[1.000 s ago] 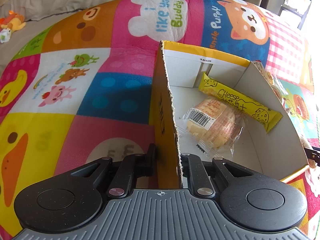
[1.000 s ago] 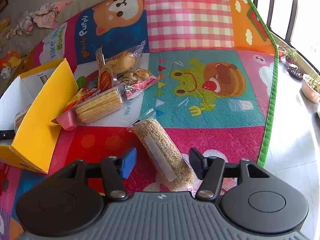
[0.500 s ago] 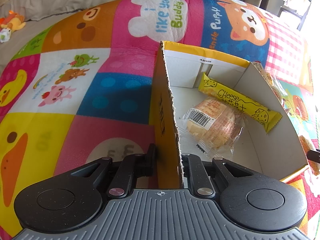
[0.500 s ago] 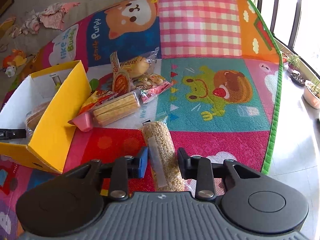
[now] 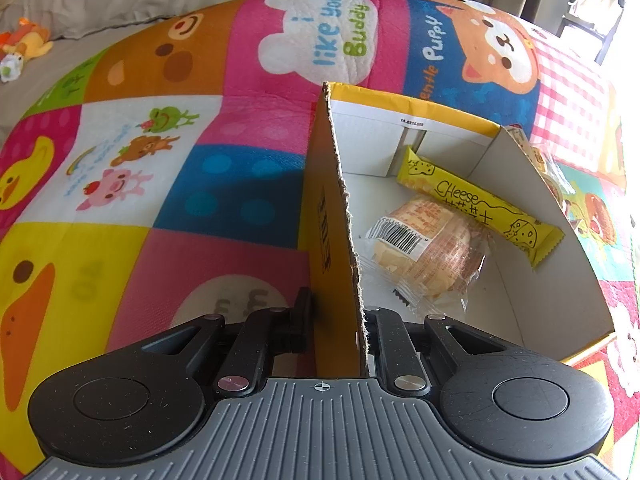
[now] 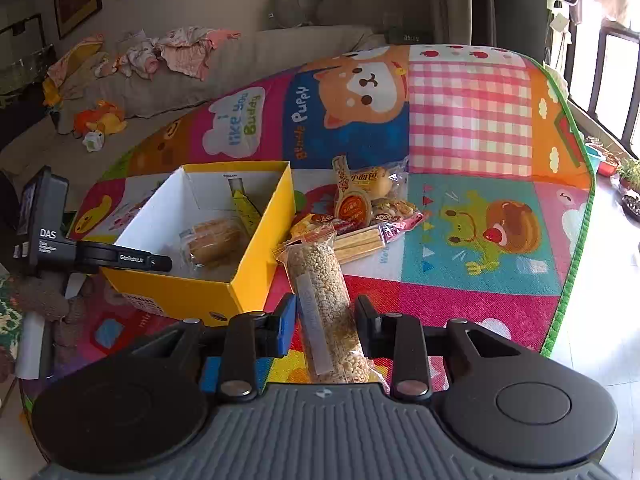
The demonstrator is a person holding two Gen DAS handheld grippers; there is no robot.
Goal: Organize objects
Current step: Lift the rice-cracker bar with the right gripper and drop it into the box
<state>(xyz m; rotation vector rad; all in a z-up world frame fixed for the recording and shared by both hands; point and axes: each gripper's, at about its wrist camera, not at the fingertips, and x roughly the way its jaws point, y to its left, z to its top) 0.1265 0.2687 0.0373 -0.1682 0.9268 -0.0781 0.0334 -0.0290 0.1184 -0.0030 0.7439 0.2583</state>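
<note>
Snack sorting on mat (image 6: 472, 120)
Right gripper (image 6: 326, 322) pinches rice bar (image 6: 320, 300); left gripper (image 5: 336, 320) clamps box (image 5: 332, 240) wall.

Yellow box (image 6: 256, 236) white inside, yellow cheese bar (image 5: 480, 204), patchwork cartoon mat (image 6: 472, 120), pink-checked square

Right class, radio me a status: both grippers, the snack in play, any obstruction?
Left gripper shut on box wall. Right gripper shut on puffed-rice pack, lifted. Box open-topped, two snacks inside; nothing blocking.
</note>
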